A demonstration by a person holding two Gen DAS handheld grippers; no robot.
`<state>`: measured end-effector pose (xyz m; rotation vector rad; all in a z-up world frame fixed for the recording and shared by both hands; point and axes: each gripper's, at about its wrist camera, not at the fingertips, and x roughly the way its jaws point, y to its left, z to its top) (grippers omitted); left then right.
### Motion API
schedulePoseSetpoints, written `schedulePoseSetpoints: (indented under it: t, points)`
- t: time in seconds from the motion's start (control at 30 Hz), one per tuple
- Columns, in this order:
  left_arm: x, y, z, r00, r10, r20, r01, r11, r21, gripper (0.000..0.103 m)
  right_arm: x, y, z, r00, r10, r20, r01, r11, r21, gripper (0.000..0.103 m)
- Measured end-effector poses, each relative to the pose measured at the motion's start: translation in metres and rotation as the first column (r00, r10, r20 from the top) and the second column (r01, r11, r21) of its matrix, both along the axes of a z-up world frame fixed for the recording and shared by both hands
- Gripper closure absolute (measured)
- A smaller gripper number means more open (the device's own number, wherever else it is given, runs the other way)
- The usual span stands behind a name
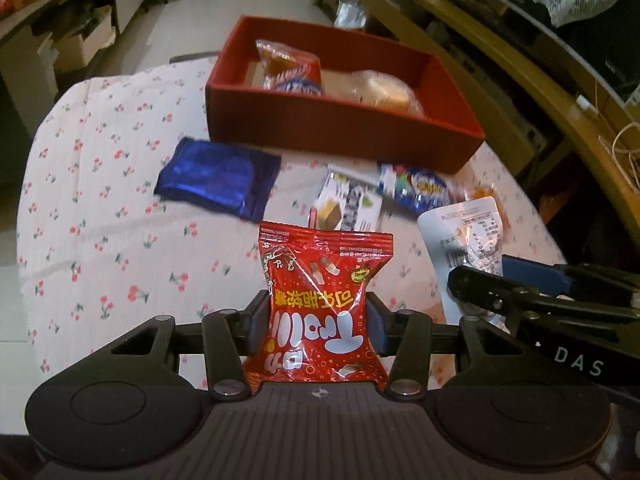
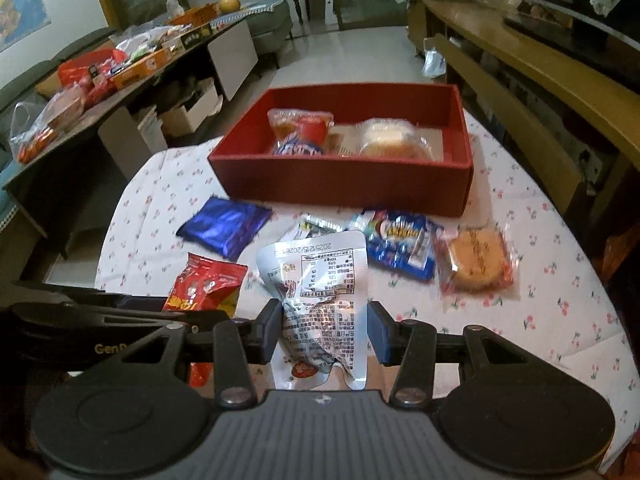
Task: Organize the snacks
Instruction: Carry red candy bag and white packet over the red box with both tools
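Observation:
My left gripper (image 1: 318, 322) is shut on a red gummy packet (image 1: 324, 280), which stands upright between the pads above the cherry-print tablecloth (image 1: 120, 240). My right gripper (image 2: 325, 331) is shut on a silver pouch (image 2: 320, 276) with its printed label facing up. The red packet (image 2: 208, 286) also shows at the left of the right wrist view, and the silver pouch (image 1: 468, 232) at the right of the left wrist view. Beyond both stands a red box (image 2: 344, 184) holding a red-and-blue packet (image 2: 302, 130) and a wrapped bun (image 2: 390, 140).
Loose on the cloth before the box lie a blue foil packet (image 2: 226, 230), a blue-and-white packet (image 2: 400, 244), a wrapped round pastry (image 2: 476, 260) and a small cake packet (image 1: 348, 208). A cluttered side table (image 2: 120, 64) stands left, a wooden cabinet (image 2: 520, 52) right.

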<state>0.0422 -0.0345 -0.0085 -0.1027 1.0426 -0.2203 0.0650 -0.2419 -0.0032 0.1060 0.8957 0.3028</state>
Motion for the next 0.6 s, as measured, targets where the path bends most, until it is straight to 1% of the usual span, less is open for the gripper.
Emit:
schedulePoseSetpoints:
  t: [0.23,0.37,0.6]
  points:
    - [0.026,-0.002,0.015,0.999,0.007,0.042,-0.005,0.999,-0.038,0.047,0.020,0.000,0.006,1.000,-0.012,0.021,0.012,1.000,0.010,0.039]
    - [0.043,-0.006,0.022,0.998,0.012,0.064,-0.008,0.999,-0.053,0.047,0.037,-0.005,0.014,0.998,-0.037,0.043,0.036,0.999,0.028,0.039]
    - [0.076,-0.019,0.037,0.993,0.014,0.115,-0.009,0.999,-0.045,0.047,0.071,-0.013,0.029,0.994,-0.076,0.082,0.073,0.997,0.037,0.039]
